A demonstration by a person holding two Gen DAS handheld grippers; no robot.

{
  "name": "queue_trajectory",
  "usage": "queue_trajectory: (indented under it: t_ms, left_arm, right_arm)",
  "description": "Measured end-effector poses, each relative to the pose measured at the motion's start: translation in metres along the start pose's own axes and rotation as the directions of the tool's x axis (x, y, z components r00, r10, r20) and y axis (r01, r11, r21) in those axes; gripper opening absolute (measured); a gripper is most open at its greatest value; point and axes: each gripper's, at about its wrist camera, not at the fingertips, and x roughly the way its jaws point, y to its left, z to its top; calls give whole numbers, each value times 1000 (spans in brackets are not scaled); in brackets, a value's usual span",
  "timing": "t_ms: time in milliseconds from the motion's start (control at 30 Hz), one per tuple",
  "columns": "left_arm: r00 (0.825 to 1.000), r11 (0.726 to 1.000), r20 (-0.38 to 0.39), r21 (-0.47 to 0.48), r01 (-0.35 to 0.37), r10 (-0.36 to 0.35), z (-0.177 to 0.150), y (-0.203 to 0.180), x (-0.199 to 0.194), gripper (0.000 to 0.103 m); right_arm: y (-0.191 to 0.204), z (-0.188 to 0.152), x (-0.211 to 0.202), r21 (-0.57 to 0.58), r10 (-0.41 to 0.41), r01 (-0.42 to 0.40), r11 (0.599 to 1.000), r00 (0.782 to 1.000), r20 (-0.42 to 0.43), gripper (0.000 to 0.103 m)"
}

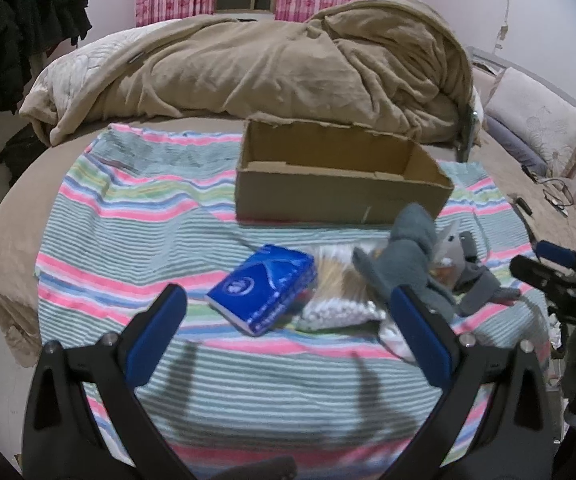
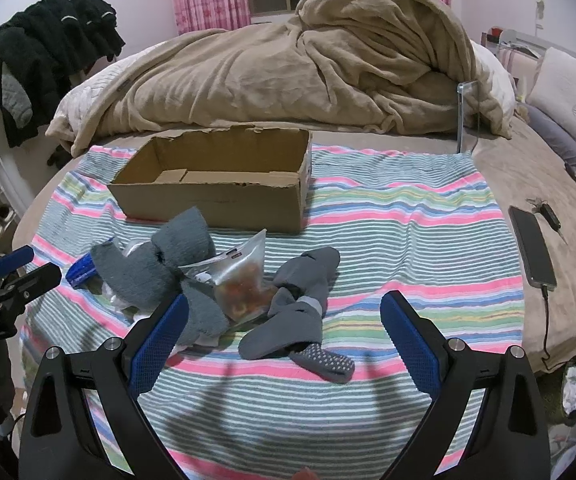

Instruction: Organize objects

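An open, empty cardboard box [image 1: 340, 176] [image 2: 216, 184] stands on a striped towel [image 1: 136, 216] [image 2: 408, 232] on the bed. In front of it lies a pile: a blue tissue pack [image 1: 262, 288] [image 2: 82, 270], a bag of cotton swabs [image 1: 338, 292], fuzzy grey socks [image 1: 408, 256] [image 2: 156, 264], a clear zip bag with orange pieces [image 2: 244, 280] and dark grey grip socks [image 2: 300, 312]. My left gripper [image 1: 284, 328] is open and empty, just short of the tissue pack. My right gripper [image 2: 284, 332] is open and empty, above the dark grey socks.
A rumpled tan blanket [image 1: 288, 64] [image 2: 288, 60] fills the bed behind the box. A phone on a cable [image 2: 532, 244] and keys [image 2: 544, 208] lie right of the towel. Pillows [image 2: 568, 92] sit far right. Dark clothes [image 2: 52, 44] hang at the left.
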Motion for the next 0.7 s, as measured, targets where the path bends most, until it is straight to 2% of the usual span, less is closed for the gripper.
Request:
queue_trajectory:
  t_ms: [333, 600, 700]
  left_arm:
    - [997, 1000, -69, 19, -16, 18, 9, 12, 45, 102]
    - [991, 1000, -135, 0, 23, -23, 4, 24, 75, 102]
    - [986, 998, -155, -23, 57, -60, 2, 29, 83, 102]
  right_arm:
    - [-14, 3, 34, 11, -12, 13, 1000, 999, -52, 98]
    - [-22, 1, 66, 34, 1, 3, 999, 993, -117, 98]
    - [-22, -2, 73, 35, 14, -9, 999, 990, -141, 90]
